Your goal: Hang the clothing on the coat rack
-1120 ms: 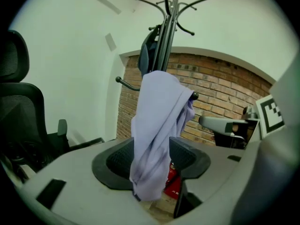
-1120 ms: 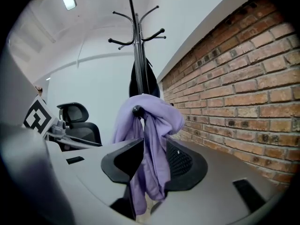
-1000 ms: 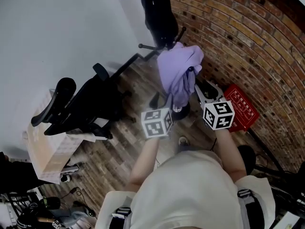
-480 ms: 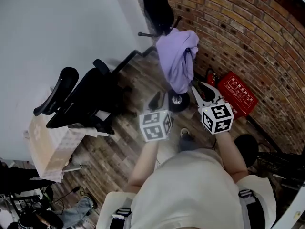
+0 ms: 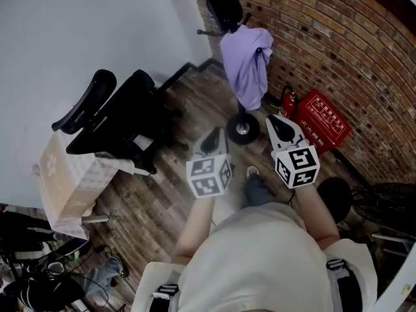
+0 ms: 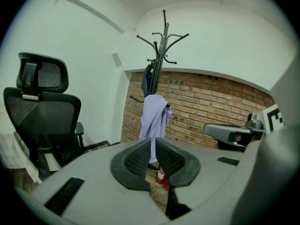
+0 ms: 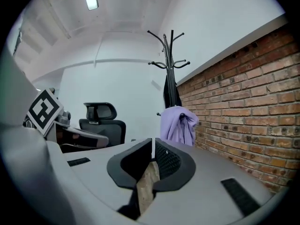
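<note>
Shirt (image 5: 247, 64) hangs on far coat rack (image 5: 242, 129): task looks finished. Left gripper (image 5: 211, 140) and right gripper (image 5: 279, 127) have just clenched, empty; next, withdraw.

A brick wall (image 5: 338, 38) meets a white wall (image 5: 78, 31) over wood-plank flooring (image 5: 144, 201) (black office chair (image 5: 123, 117) alongside).

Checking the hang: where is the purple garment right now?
In the head view's upper middle, the purple garment hangs on the coat rack by the brick wall.

text: none legible | red box (image 5: 323, 125): white print, too small to read
</note>
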Motion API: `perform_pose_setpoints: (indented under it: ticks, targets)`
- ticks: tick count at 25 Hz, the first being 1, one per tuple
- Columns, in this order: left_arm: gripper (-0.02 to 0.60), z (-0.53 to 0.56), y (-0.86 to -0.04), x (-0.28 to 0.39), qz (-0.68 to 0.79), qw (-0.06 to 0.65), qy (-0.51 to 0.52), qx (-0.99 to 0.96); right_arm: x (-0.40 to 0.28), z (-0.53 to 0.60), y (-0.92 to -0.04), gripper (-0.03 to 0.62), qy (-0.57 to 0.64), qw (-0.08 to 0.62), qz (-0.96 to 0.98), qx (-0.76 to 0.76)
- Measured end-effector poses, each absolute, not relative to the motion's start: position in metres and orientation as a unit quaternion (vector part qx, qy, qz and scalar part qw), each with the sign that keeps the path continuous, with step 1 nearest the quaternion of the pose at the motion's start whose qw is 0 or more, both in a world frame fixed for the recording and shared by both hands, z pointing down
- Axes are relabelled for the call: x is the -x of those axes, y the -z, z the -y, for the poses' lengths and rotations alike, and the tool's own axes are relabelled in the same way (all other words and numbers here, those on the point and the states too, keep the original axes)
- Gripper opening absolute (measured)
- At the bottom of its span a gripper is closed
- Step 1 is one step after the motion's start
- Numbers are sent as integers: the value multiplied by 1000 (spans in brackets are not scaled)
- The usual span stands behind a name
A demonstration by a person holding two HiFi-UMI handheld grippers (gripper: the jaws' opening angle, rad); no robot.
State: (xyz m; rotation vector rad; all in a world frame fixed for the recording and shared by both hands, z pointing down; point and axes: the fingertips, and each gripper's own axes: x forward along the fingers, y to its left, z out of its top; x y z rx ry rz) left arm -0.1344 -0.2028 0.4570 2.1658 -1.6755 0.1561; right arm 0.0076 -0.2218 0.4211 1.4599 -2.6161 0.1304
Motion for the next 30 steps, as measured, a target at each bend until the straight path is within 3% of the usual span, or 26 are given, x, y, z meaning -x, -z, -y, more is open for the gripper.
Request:
perform_pose_setpoints:
  ticks: [30]
  targets:
    - [18,114,-445,125,586,174,-44,-790,-1,128,-410,0,-25,48,884,-464]
